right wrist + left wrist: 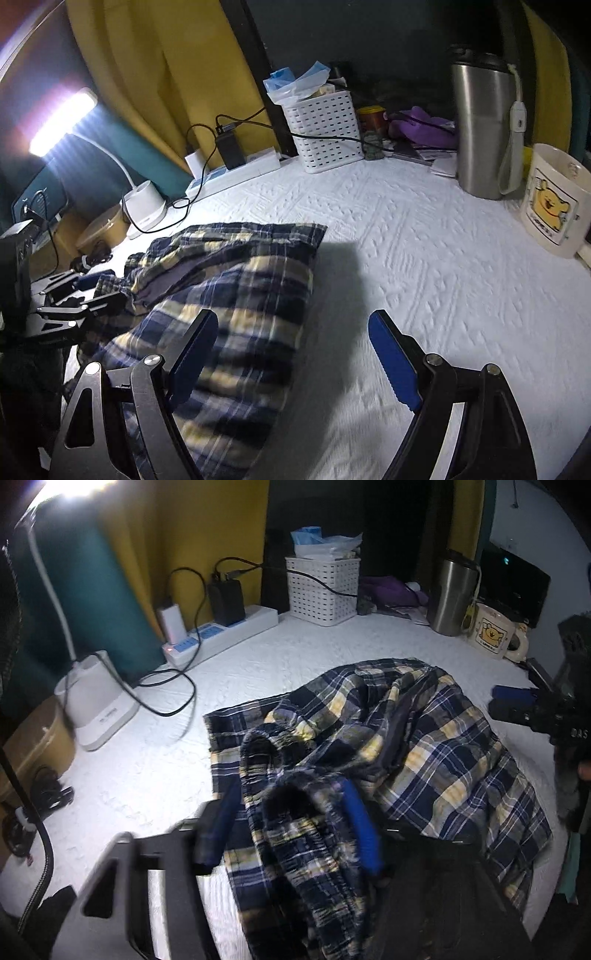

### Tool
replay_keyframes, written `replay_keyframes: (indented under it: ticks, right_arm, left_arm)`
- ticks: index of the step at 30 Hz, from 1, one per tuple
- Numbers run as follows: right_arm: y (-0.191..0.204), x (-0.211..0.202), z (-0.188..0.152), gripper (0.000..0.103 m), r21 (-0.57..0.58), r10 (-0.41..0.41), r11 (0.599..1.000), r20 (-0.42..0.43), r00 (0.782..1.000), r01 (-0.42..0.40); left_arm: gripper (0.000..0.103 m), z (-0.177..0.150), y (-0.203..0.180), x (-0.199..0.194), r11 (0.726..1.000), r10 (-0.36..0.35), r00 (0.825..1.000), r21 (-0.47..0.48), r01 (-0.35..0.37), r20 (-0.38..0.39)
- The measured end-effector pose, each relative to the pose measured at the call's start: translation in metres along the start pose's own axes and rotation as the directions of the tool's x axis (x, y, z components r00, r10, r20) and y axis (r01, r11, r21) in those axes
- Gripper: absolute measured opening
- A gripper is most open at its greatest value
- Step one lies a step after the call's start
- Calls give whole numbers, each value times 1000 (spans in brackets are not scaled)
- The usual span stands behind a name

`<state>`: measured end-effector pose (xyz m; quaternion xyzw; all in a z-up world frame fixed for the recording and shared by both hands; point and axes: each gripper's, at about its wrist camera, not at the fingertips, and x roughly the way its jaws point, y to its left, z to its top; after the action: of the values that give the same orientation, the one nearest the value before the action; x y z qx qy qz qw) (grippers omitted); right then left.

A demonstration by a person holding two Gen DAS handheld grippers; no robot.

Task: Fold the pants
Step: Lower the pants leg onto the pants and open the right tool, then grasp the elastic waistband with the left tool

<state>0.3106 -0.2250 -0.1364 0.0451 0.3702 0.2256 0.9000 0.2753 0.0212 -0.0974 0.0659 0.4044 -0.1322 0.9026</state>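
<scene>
White quilted surface (424,258); plaid pants (424,731) crumpled; left tool (291,823) clenching waistband, right tool (295,354) released.

The navy-and-yellow plaid pants (388,738) lie bunched mid-table on the white textured cloth (424,258). Behind them sits a white perforated plastic basket (322,590), with the white power strip (221,635) to its left and the steel tumbler (480,129) and what looks like a cream bear-print mug (554,199) to its right.
</scene>
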Motion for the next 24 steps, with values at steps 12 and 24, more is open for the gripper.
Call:
replay_keyframes:
  ticks: [12,24]
  right_arm:
    - [15,35,26,52,-113,19,993,-5,1000,-19]
    - [16,72,42,52,-170,-33,985,-42,999,25]
  left_arm:
    - [11,30,12,-14,999,-24,996,-41,28,85]
    - [11,29,41,33,989,-20,1000,-149,23,24]
